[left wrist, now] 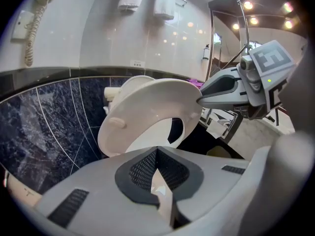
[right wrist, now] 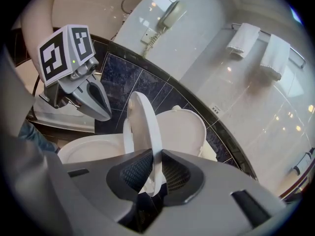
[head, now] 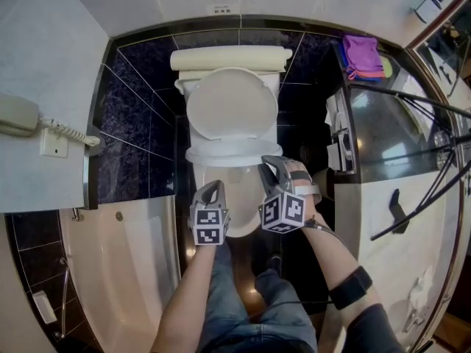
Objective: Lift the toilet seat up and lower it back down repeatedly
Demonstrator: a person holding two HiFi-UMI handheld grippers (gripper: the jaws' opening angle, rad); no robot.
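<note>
The toilet seat, a glossy white oval ring of plastic, is standing half raised over the bowl, in front of the upright lid. The right tongs are clamping its front rim between black meshed pads, only a little apart. The left tongs are hanging just beside, pressed together and holding nothing. Dark blue marbled tiles are shining behind the toilet. A small wall label is too small for reading.
</note>
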